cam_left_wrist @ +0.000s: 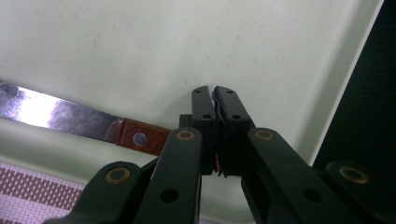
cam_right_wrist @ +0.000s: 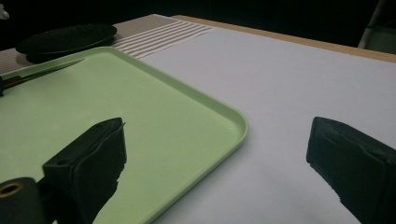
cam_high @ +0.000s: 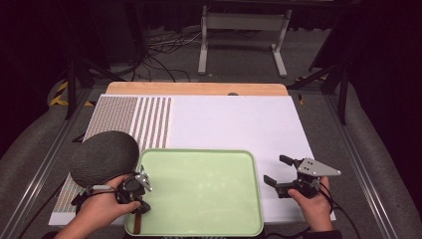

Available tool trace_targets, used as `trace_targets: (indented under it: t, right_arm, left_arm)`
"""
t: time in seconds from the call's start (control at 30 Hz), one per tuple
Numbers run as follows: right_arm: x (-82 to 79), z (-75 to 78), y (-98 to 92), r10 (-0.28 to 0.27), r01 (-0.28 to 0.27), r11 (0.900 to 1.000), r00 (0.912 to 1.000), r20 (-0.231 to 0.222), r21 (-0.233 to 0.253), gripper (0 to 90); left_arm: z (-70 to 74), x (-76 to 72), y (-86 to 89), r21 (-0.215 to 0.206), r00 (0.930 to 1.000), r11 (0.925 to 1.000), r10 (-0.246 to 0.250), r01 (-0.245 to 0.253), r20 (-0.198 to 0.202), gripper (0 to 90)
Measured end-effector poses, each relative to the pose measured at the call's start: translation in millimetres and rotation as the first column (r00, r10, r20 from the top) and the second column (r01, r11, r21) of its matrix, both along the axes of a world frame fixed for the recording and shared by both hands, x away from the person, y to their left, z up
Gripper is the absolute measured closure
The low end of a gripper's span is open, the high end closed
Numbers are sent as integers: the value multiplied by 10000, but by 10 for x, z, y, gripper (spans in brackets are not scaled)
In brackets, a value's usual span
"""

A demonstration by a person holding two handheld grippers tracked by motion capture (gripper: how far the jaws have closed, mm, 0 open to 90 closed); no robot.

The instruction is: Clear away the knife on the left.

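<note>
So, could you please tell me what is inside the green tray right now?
A knife lies in the green tray along its left edge, its wooden handle clamped by the left gripper. The handle's end is hidden behind the gripper.

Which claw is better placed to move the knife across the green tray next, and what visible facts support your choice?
Left. The left claw is already shut on the knife handle over the tray; the right claw is open above the white mat, beside the tray.

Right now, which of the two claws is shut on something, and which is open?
The left claw at the green tray's near left corner is shut on the knife's wooden handle. The right claw, over the white mat beside the tray, is open and holds nothing.
</note>
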State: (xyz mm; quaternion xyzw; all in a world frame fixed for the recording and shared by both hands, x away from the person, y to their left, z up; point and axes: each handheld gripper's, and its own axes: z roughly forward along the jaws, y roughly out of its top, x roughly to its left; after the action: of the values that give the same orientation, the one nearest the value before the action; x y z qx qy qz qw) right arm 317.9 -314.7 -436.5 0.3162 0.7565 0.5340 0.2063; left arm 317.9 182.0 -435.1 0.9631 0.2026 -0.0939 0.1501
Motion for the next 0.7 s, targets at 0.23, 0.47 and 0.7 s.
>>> trace_targets:
  t: [0.23,0.47,0.7]
  right_arm:
    - [0,-1,1,-1,1,10000,10000,-10,-9,58]
    - [1,-1,4,-3,3,10000,10000,-28,-21,58]
    - [-1,1,-2,6,-6,10000,10000,-1,13,58]
  left_arm:
    - [-6,-6,54,-72,9999,9999,135,-135,-54,872]
    - [9,-2,68,-90,9998,9998,201,-201,47,844]
    - [105,14,96,-533,9990,9981,312,-294,332,747]
